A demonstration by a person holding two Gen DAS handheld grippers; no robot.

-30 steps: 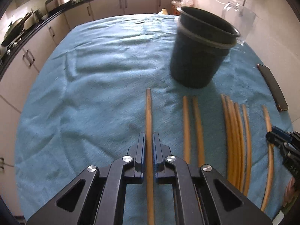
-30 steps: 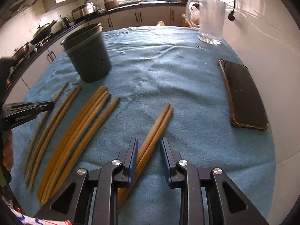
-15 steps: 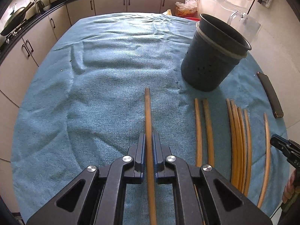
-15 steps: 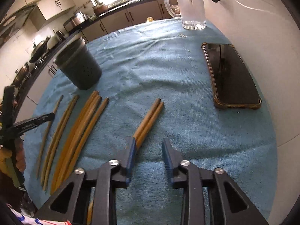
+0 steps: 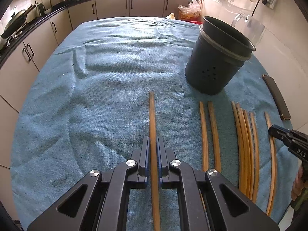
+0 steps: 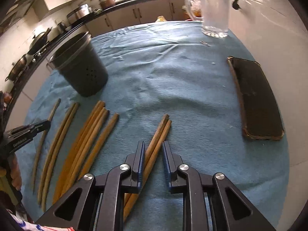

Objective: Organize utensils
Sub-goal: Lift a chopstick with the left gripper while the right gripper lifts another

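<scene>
My left gripper [image 5: 153, 144] points steeply down at the table, and its jaws are pressed on a single chopstick [image 5: 152, 115], which runs straight forward between the pads and away from me over the cloth. My right gripper [image 6: 153, 150] also tilts down; its jaws are closing around a pair of chopsticks [image 6: 160, 132]. The left pad is touching the pair, but the right pad still has a gap, so I do not have a grip yet.

The table is covered with a blue towel [image 5: 115, 73], wrinkled in some places. Behind it I see cream kitchen cabinets [image 5: 115, 6] under a dark counter with pots on it, and a white wall is on the right side.

From left to right in the right wrist view: the dark holder [image 6: 80, 69] stands upright at the far left, with small holes in its wall. In front of it lie the loose chopsticks [image 6: 90, 134], light brown wood, in a rough row, a few of them touching. Then comes the pair under my right gripper. A phone [image 6: 256, 100] lies flat, screen dark, near the right edge, and a clear glass jug [image 6: 214, 15] stands far behind it.
</scene>
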